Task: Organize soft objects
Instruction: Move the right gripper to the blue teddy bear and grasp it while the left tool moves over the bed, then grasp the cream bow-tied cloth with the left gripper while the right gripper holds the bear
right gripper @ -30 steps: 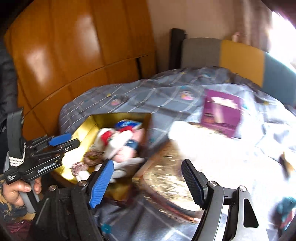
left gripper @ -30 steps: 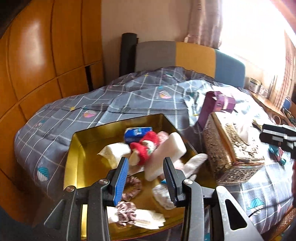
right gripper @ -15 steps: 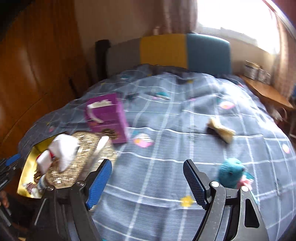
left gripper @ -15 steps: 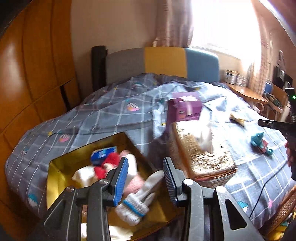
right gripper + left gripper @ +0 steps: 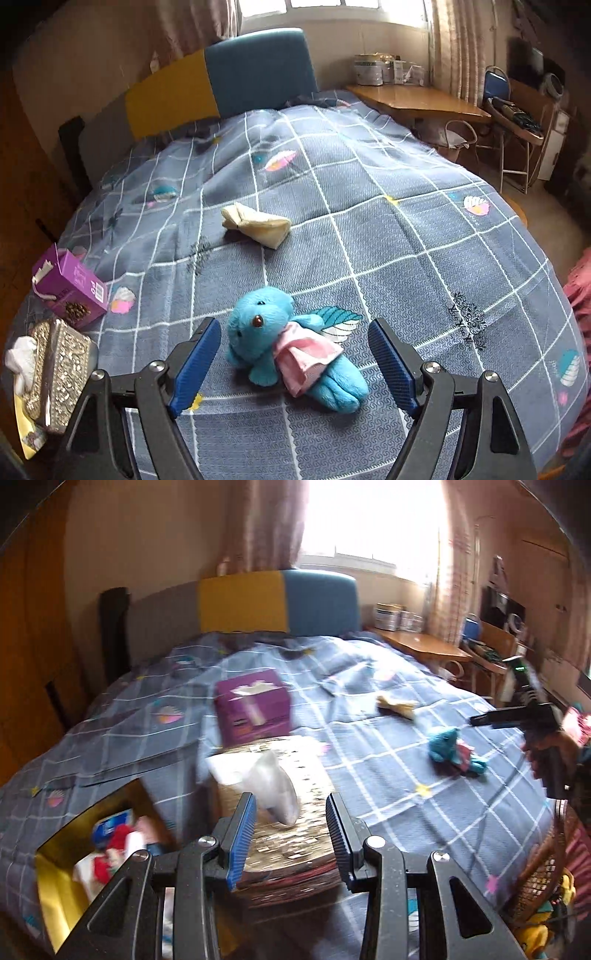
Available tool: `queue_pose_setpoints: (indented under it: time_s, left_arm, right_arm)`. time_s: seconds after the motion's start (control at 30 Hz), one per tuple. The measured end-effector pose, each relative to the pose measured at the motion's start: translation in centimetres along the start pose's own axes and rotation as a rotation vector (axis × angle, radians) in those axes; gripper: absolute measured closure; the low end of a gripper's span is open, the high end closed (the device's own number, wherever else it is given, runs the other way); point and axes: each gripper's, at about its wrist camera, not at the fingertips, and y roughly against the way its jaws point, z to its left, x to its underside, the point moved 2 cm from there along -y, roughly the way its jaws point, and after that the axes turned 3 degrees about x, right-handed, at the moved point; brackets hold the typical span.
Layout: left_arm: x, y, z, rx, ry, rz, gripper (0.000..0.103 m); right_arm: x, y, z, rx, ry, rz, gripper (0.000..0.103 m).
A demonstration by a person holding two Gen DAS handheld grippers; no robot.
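A blue plush toy (image 5: 273, 332) in a pink dress lies on the grey checked bedspread. My right gripper (image 5: 293, 369) hangs over it with one finger on each side. Its jaws are opening and the pads stay clear of the toy. A cream folded cloth (image 5: 258, 225) lies farther up the bed. My left gripper (image 5: 291, 834) is open and holds nothing, above a glittery tissue box (image 5: 303, 771). To its left, the gold box (image 5: 62, 878) holds several soft things (image 5: 110, 849). The left wrist view also shows the plush toy (image 5: 447, 746) and cloth (image 5: 397, 705).
A purple carton (image 5: 253, 705) stands behind the tissue box (image 5: 62, 369). A wooden desk (image 5: 417, 99) and a chair stand beyond the bed's right side. A wicker basket (image 5: 543, 878) sits at the near right. A wooden wardrobe lines the left.
Both views swung right, away from the gold box. My right gripper crossed the bed to the blue plush toy and its jaws widened. My left gripper moved from the box to the tissue box.
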Motion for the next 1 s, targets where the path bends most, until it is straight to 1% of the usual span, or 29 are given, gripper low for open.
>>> queue_pose_setpoints:
  time_s: [0.1, 0.2, 0.33, 0.4, 0.43, 0.47, 0.5, 0.53, 0.57, 0.6, 0.67, 0.73, 0.77, 0.8, 0.9, 1.0]
  left_arm:
    - [-0.5, -0.6, -2.2, 0.029, -0.047, 0.001, 0.064]
    - [-1.0, -1.3, -3.8, 0.074, -0.066, 0.016, 0.064]
    - [-1.4, -2.0, -5.6, 0.106, -0.089, 0.035, 0.064]
    - [-1.7, -2.4, -6.4, 0.129, -0.095, 0.045, 0.064]
    - [-1.9, -2.6, -6.6, 0.139, -0.095, 0.050, 0.064]
    - [-2.1, -3.0, -7.0, 0.146, -0.094, 0.058, 0.064]
    - [-2.4, -3.3, -7.3, 0.151, -0.091, 0.066, 0.064]
    - [-2.6, -3.7, -7.6, 0.154, -0.086, 0.075, 0.064]
    - [-2.9, -4.2, -7.9, 0.155, -0.077, 0.085, 0.064]
    - [-3.2, -4.7, -8.2, 0.159, -0.063, 0.097, 0.064]
    - [-3.8, -5.9, -8.7, 0.182, -0.025, 0.130, 0.064]
    - [-4.4, -7.0, -9.1, 0.198, 0.005, 0.150, 0.064]
    - [-4.8, -7.4, -9.4, 0.206, 0.021, 0.156, 0.064]
    - [-5.2, -8.0, -9.6, 0.219, 0.040, 0.165, 0.064]
    - [-6.3, -9.9, -10.9, 0.239, 0.065, 0.190, 0.064]
    - [-7.4, -12.4, -12.0, 0.255, 0.084, 0.220, 0.064]
  right_arm:
    - [0.5, -2.2, 1.8, 0.023, 0.109, 0.065, 0.018]
    - [0.7, -4.2, 3.4, 0.035, 0.185, 0.110, 0.016]
    - [0.9, -6.7, 4.8, 0.088, 0.278, 0.136, 0.011]
    - [1.1, -7.8, 5.0, 0.130, 0.316, 0.142, 0.011]
    - [1.3, -8.2, 5.0, 0.135, 0.327, 0.148, 0.012]
    - [1.5, -8.5, 4.8, 0.129, 0.326, 0.150, 0.030]
    - [1.6, -8.5, 4.6, 0.107, 0.300, 0.148, 0.049]
    - [1.5, -8.0, 4.3, 0.090, 0.267, 0.117, 0.050]
    - [1.5, -7.4, 4.1, 0.077, 0.242, 0.085, 0.061]
    - [1.4, -6.9, 3.9, 0.065, 0.216, 0.063, 0.062]
    - [1.1, -6.1, 3.3, 0.067, 0.173, 0.026, 0.062]
    - [0.4, -5.1, 2.6, 0.000, 0.094, 0.000, 0.062]
    - [0.3, -4.7, 2.1, -0.026, 0.051, -0.003, 0.060]
    - [0.1, -4.6, 1.8, -0.015, 0.017, -0.008, 0.059]
    - [0.0, -4.4, 0.5, 0.096, -0.022, -0.014, 0.059]
    - [0.0, -4.9, -1.0, 0.112, -0.091, 0.025, 0.059]
